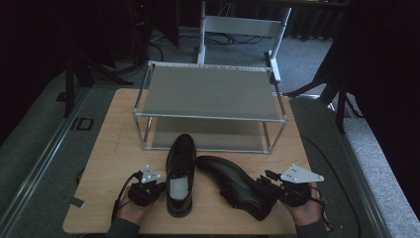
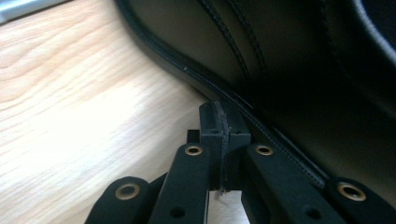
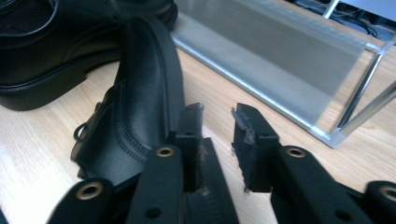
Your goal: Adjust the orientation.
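Two black leather dress shoes sit at the front of the wooden table [image 1: 114, 148]. The left shoe [image 1: 181, 171] stands upright with its toe pointing at the rack. The right shoe [image 1: 236, 186] lies tipped on its side. My left gripper [image 1: 159, 188] is by the upright shoe's heel side. Its jaws are shut with nothing between them, and the tips [image 2: 223, 122] rest against the shoe's sole edge [image 2: 261, 126]. My right gripper [image 1: 265, 182] is at the heel end of the tipped shoe. It [image 3: 217, 125] stands open beside the tipped shoe [image 3: 140, 102], holding nothing.
A two-tier metal shoe rack [image 1: 210, 91] with grey shelves stands at the back of the table, its lower shelf [image 3: 280, 60] just beyond the shoes. The upright shoe [image 3: 42, 51] lies beyond the tipped one in the right gripper view. Table edges are near both hands.
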Action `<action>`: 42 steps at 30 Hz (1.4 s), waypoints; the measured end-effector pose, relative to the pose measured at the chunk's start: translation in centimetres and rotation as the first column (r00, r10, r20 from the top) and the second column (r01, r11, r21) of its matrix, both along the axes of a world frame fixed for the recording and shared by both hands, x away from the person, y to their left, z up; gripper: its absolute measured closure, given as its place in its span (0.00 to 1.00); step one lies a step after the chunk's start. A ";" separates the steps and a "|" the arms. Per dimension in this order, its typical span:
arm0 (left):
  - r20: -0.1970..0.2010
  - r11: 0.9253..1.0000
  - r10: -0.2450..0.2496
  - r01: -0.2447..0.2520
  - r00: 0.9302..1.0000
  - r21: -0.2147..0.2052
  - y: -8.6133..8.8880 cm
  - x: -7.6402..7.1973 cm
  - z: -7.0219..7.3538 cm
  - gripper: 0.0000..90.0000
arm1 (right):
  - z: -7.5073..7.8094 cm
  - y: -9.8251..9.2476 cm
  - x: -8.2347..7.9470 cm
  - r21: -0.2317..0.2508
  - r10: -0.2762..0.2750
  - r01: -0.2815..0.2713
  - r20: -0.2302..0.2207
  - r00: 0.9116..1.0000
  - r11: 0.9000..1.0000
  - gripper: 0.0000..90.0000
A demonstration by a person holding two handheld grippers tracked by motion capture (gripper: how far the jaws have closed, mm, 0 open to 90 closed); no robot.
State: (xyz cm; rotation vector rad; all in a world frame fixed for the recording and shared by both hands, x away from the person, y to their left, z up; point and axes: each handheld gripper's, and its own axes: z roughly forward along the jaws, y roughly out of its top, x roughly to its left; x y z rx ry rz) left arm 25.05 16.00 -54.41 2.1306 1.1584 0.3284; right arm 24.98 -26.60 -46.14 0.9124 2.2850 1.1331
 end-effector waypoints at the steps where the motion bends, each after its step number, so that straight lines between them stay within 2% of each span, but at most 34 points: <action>1: -0.002 1.000 -0.009 0.009 1.000 -0.005 -0.3 -0.1 0.0 1.00 | -0.1 0.1 -0.1 -0.007 0.010 -0.010 -0.001 1.000 1.000 0.85; 4: 0.007 1.000 -0.029 0.029 1.000 0.002 -1.1 -0.4 -0.1 1.00 | -0.3 0.6 -0.2 -0.030 0.037 -0.037 -0.005 0.999 0.999 0.93; 7: 0.002 1.000 -0.024 0.024 1.000 -0.006 -1.2 -0.6 -0.1 1.00 | -0.6 1.0 -0.4 -0.043 0.055 -0.055 -0.008 0.998 0.998 0.99; 14: -0.001 0.998 -0.051 0.051 0.999 -0.028 -2.0 -1.0 -0.2 1.00 | -1.6 2.0 -0.3 -0.085 0.092 -0.095 -0.036 0.995 0.992 1.00; 18: -0.018 0.996 -0.082 0.081 0.996 -0.048 -2.5 -1.3 -0.4 1.00 | -1.7 1.9 0.0 -0.069 0.091 -0.093 -0.040 0.995 0.993 1.00; 21: -0.025 0.993 -0.102 0.100 0.994 -0.058 -3.1 -1.6 -0.7 1.00 | -1.7 2.1 -0.2 -0.081 0.099 -0.101 -0.037 0.994 0.992 0.99; 26: -0.031 0.992 -0.108 0.105 0.994 -0.075 -3.4 -1.6 -0.8 1.00 | -1.7 1.9 0.2 -0.063 0.091 -0.094 -0.052 0.994 0.994 0.99; 32: -0.031 0.988 -0.123 0.120 0.992 -0.092 -4.2 -1.4 -1.0 1.00 | -1.6 1.8 0.4 -0.074 0.082 -0.085 -0.046 0.996 0.994 0.99; 36: -0.035 0.986 -0.128 0.123 0.991 -0.110 -4.1 -1.2 -1.1 1.00 | -1.5 1.7 0.7 -0.076 0.080 -0.083 -0.048 0.996 0.994 1.00; 40: -0.035 0.986 -0.132 0.127 0.991 -0.110 -4.1 -1.2 -1.1 0.99 | -1.4 1.5 1.1 -0.079 0.077 -0.080 -0.041 0.996 0.994 1.00; 42: -0.036 0.986 -0.129 0.124 0.991 -0.109 -4.0 -1.1 -1.1 0.96 | -1.4 1.1 2.1 -0.072 0.034 -0.037 -0.035 0.999 0.997 1.00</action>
